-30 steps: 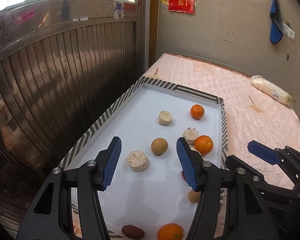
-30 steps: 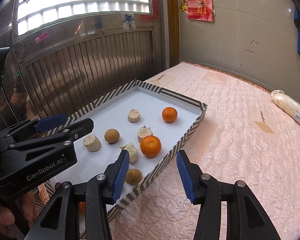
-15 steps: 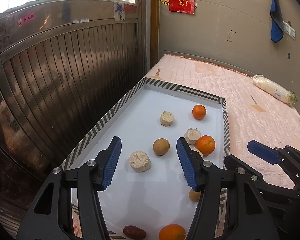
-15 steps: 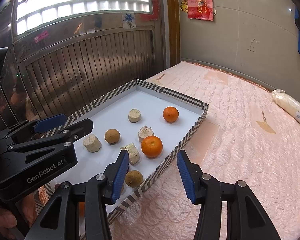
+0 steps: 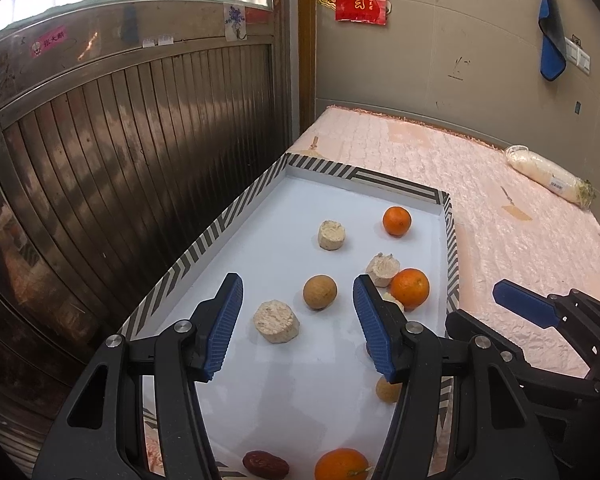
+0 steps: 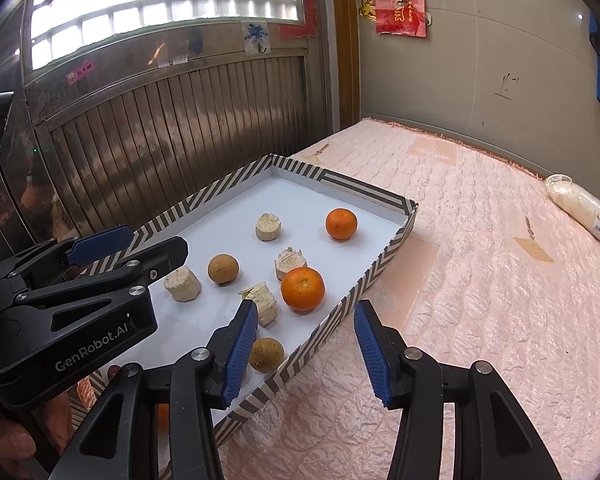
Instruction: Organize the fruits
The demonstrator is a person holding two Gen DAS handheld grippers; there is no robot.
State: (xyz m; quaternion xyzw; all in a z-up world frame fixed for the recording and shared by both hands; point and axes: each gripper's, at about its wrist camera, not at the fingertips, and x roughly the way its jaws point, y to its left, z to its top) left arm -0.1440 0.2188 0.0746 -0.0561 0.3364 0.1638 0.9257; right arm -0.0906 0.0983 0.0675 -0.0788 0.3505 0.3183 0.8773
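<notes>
A shallow white tray (image 5: 446,216) with a striped rim lies on a pink quilted bed (image 6: 480,264), along the bed's left edge beside a ribbed metal door (image 5: 140,152).

The left gripper (image 5: 298,320) hovers over the tray's middle, fingers (image 5: 224,324) spread wide and holding nothing; between them in the left wrist view lie a pale cut chunk (image 5: 276,321) and a round brown fruit (image 5: 319,291).

The right gripper (image 6: 306,354) hangs over the tray's right rim near the near end, fingers wide apart and empty.

Near the tray's far right corner sits a small orange (image 6: 341,223), with another pale chunk (image 6: 268,227) to its left. A larger orange (image 6: 302,289) rests by the right rim, close to two more pale chunks (image 6: 289,262). A second brown fruit (image 6: 266,355) lies nearer. At the tray's near end sit a red date (image 5: 265,463) and a third orange (image 5: 341,465).
</notes>
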